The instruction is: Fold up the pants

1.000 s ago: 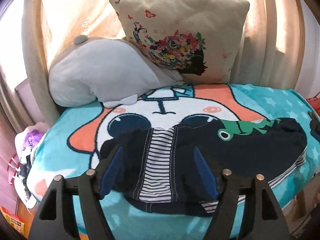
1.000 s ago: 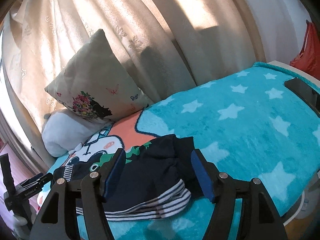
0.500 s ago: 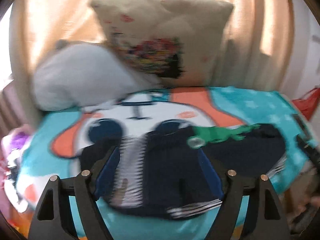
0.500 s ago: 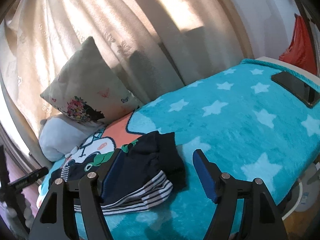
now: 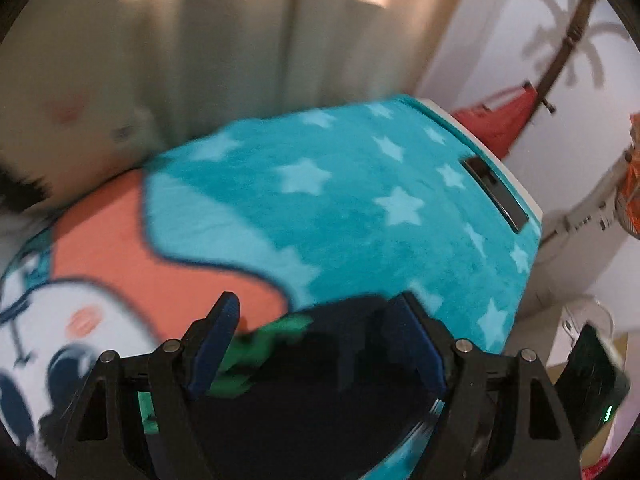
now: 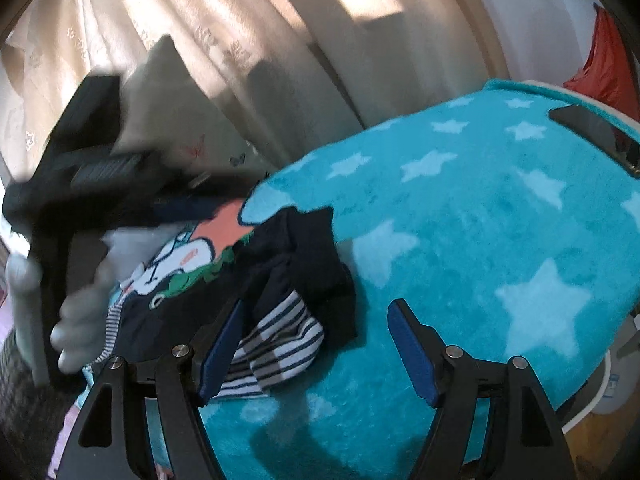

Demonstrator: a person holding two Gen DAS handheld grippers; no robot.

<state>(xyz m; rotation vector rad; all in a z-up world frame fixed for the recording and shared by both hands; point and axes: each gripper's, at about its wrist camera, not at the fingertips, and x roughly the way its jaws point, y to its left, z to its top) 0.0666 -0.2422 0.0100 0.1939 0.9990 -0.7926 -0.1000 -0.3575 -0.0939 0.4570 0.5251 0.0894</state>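
Pants (image 6: 276,280), navy with striped lining and a green frog print, lie bunched on the star-patterned blanket (image 6: 480,240). Since a second ago the left gripper (image 5: 316,316) has swung across toward their far end, jaws wide and holding nothing. The right gripper (image 6: 316,320) has drifted beside them, also spread and unladen. Judging by this, a fold is being set up.

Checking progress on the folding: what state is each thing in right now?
pants: bunched in a loose fold on the blanket, held by neither gripper
left gripper: open, over the pants
right gripper: open, striped cuff by its left finger
blanket: spread flat
phone: lying flat at the blanket's edge
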